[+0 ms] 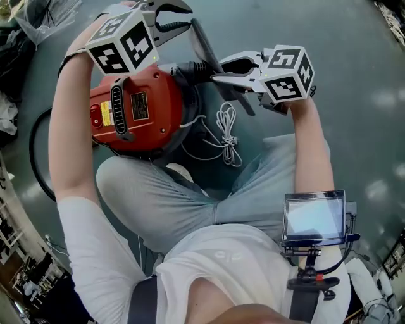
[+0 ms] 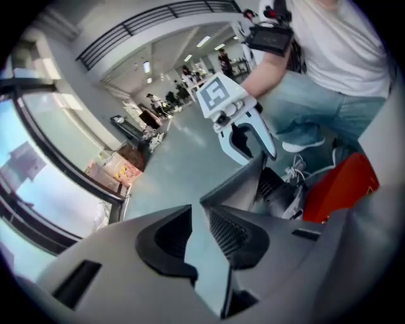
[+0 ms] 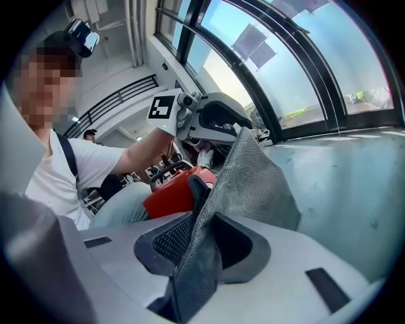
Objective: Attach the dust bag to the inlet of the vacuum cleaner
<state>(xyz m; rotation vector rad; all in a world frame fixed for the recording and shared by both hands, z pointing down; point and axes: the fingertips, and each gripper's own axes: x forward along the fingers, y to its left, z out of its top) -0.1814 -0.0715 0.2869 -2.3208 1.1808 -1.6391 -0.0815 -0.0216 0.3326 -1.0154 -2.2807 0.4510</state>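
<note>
A person sits on the grey floor (image 1: 354,57) with the red vacuum cleaner (image 1: 136,111) between their legs, in the upper left of the head view; its black inlet (image 1: 190,71) points toward the middle of the top edge. The grey mesh dust bag (image 1: 205,44) runs as a narrow strip from just past the left tool (image 1: 185,18) at the top of the frame down to the right tool (image 1: 220,71), beside the inlet; whether the bag's mouth touches the inlet cannot be told. In the right gripper view the cloth passes straight between the jaws and fills the gap, so the right tool is closed on the bag, whose free part rises to the upper middle of that frame; the left tool is seen behind it there. In the left gripper view the jaws stand apart with bare floor showing between them; the bag's edge lies just beyond the tip of the jaw on the right side, so that tool holds nothing. A coiled white cord (image 1: 226,133) lies on the floor below the right tool, right of the vacuum; a small screen (image 1: 314,216) is strapped to the right forearm at the lower right.
</note>
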